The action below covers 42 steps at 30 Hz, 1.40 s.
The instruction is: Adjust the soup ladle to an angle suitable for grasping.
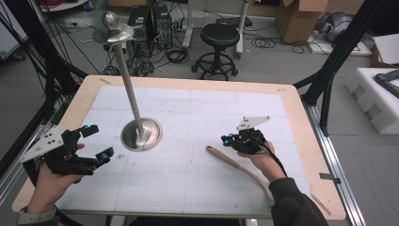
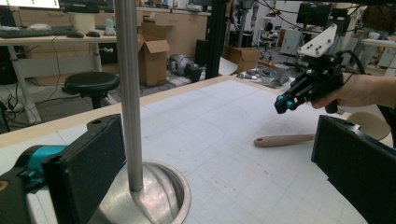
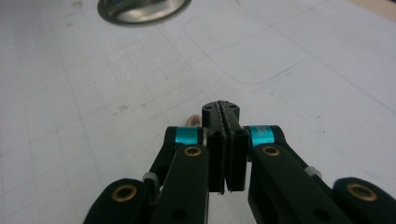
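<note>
L gripper (image 1: 96,142) sitting wide open beside tall steel stand (image 1: 133,106); R gripper (image 1: 229,139) hovering, jaws pressed together, empty, above pale wooden spoon (image 1: 237,165). Prob. pre-grasp; next: opening R, descending onto handle.

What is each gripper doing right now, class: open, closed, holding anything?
Left gripper: open, jaws apart, holding nothing.
Right gripper: closed, jaws pressed together with nothing between them, above the wooden spoon.

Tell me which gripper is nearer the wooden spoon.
Right. The right gripper hovers, jaws shut, just above the wooden spoon near its handle end. The left gripper, jaws open, sits across the table beside the metal stand's base.
</note>
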Motion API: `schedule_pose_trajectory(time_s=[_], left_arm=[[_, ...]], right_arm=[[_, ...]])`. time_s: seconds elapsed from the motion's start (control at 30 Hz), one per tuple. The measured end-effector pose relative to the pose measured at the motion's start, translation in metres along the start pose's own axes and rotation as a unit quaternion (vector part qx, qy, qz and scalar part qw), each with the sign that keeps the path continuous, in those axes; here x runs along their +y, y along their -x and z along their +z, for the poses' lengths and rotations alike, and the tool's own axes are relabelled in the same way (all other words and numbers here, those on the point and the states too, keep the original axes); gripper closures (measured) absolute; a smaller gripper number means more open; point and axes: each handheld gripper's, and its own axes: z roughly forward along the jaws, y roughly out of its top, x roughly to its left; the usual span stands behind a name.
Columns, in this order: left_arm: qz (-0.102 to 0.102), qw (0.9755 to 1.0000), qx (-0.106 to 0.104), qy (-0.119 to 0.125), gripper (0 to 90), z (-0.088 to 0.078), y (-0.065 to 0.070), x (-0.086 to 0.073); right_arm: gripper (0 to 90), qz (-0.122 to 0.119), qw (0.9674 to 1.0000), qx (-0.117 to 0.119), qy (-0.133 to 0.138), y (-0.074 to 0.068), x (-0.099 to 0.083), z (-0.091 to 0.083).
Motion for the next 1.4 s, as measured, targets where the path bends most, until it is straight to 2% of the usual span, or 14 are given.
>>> schedule_pose_trajectory(time_s=[0.13,0.33,0.4,0.63,0.87,1.23,1.4], left_arm=[[0.001,1.0,0.0,-0.002,3.4,0.0,0.0,0.0],[0.0,1.0,-0.001,-0.003,3.4,0.001,0.0,-0.001],[-0.001,1.0,-0.001,-0.004,3.4,0.002,0.0,-0.001],[0.0,1.0,-0.002,-0.005,3.4,0.002,0.0,-0.001],[-0.001,1.0,-0.002,-0.005,3.4,0.002,0.0,-0.002],[0.0,1.0,-0.001,-0.007,3.4,0.003,0.0,-0.002],[-0.001,1.0,-0.001,-0.006,3.4,0.002,0.0,-0.002]], right_arm=[[89.6,-0.005,0.9998,0.005,-0.02,0.001,-0.002,0.007],[89.6,0.003,0.9991,0.009,-0.042,0.003,-0.006,0.014],[89.6,-0.002,0.9984,0.01,-0.056,0.004,-0.008,0.02],[89.6,0.001,0.9965,0.012,-0.083,0.005,-0.011,0.028],[89.6,-0.004,0.9955,0.019,-0.092,0.005,-0.013,0.033],[89.6,0.0,0.9943,0.018,-0.106,0.006,-0.015,0.039],[89.7,-0.005,0.9941,0.018,-0.107,0.006,-0.015,0.041]])
